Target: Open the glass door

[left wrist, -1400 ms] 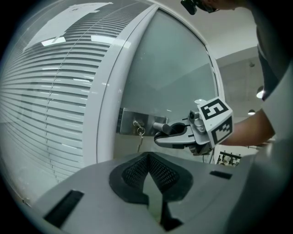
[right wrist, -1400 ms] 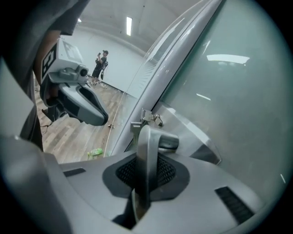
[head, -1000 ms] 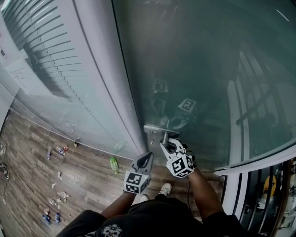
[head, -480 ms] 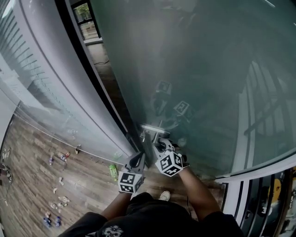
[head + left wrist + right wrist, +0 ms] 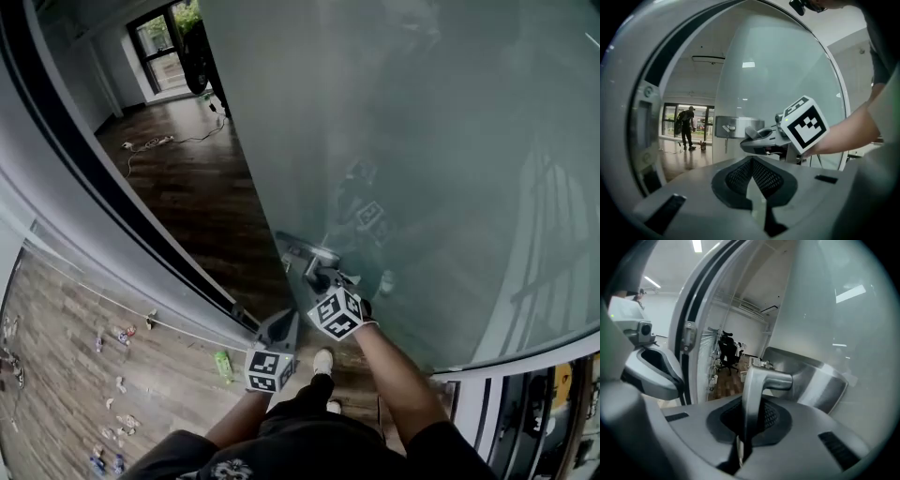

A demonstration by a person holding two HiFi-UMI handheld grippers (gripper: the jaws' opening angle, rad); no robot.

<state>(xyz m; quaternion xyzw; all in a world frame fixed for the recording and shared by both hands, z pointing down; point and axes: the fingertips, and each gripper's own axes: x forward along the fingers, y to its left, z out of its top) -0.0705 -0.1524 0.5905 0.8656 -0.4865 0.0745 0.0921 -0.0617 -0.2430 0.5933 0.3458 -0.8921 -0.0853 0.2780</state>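
Wood floor [image 5: 206,206] is showing past the glass door [image 5: 422,141], standing partly open ahead. My right tongs [image 5: 317,277] are pinching its metal handle [image 5: 305,253]; my left tongs [image 5: 284,326], just beside, are pressed together on nothing. I am guessing a slow, straight pull is working best, no twisting.

Opening: upper left of the head view, bare wood floor [image 5: 187,187] lies open between door frame [image 5: 84,178] and glass door [image 5: 422,141].
Blocked: the glass door fills centre and right.
Door edge: door handle [image 5: 317,255] juts out at centre, right gripper [image 5: 323,278] closing on it.
Lower centre: left gripper [image 5: 286,323] sits just beside the door's edge.
Far obstacles: cable [image 5: 155,142] at top left; person [image 5: 686,126] well back.
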